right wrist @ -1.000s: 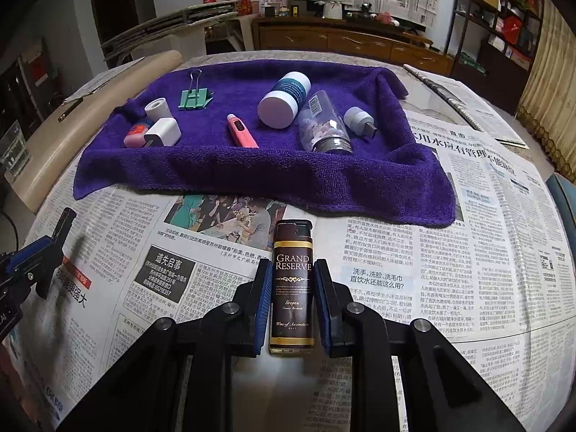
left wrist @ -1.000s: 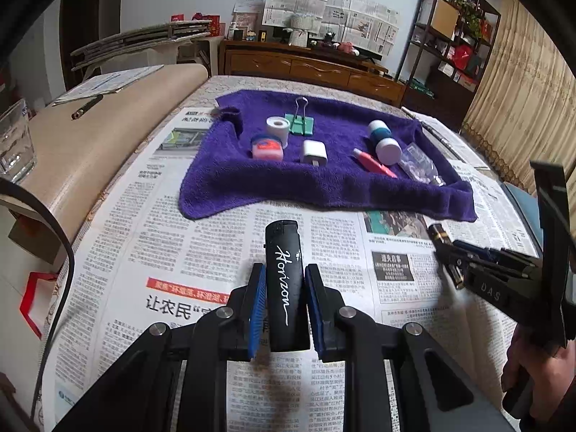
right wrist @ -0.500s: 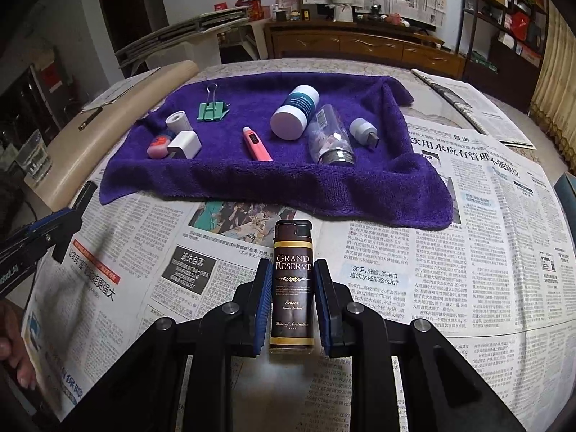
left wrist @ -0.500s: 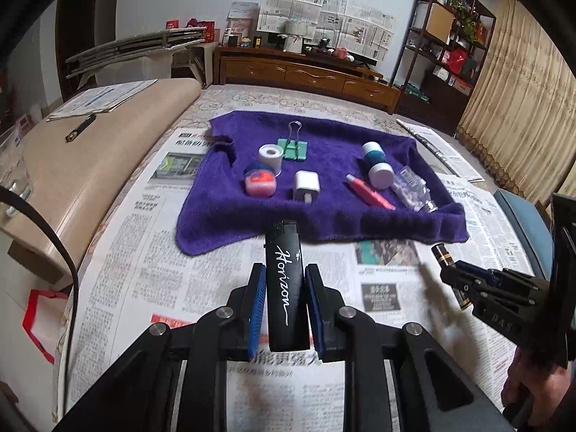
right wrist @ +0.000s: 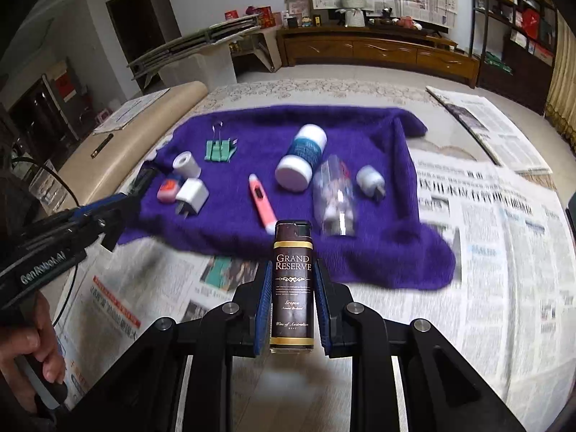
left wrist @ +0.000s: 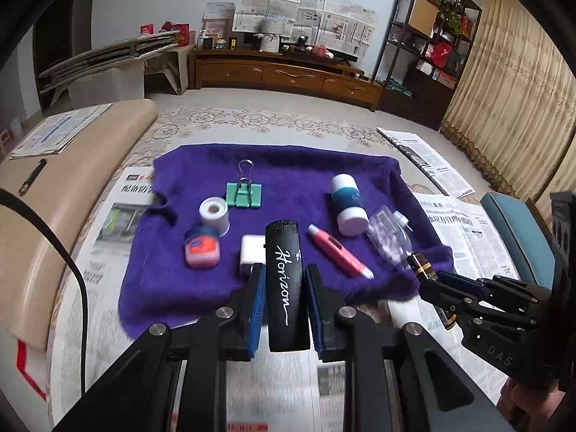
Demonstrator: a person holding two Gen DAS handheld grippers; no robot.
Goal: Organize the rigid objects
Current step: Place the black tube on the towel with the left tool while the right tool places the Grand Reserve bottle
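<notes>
My left gripper (left wrist: 284,277) is shut on a black "Horizon" lighter (left wrist: 286,280), held above the near edge of the purple towel (left wrist: 288,172). My right gripper (right wrist: 291,273) is shut on a brown "Grand Reserve" lighter (right wrist: 292,288), held above the newspaper just short of the towel (right wrist: 396,151). On the towel lie a green binder clip (left wrist: 244,194), a white tape roll (left wrist: 214,212), a pink tin (left wrist: 201,248), a white charger (left wrist: 252,250), a pink pen (left wrist: 338,250), a teal-and-white bottle (left wrist: 347,203) and a clear bottle (left wrist: 388,237).
Newspapers (right wrist: 486,237) cover the table around the towel. A beige padded bench (left wrist: 64,194) runs along the left. A small white plug (right wrist: 370,181) lies at the towel's right. A wooden cabinet (left wrist: 284,75) and shelves (left wrist: 432,36) stand far behind.
Both grippers have risen and moved forward toward the towel, each still holding its lighter. The towel objects have not moved.
</notes>
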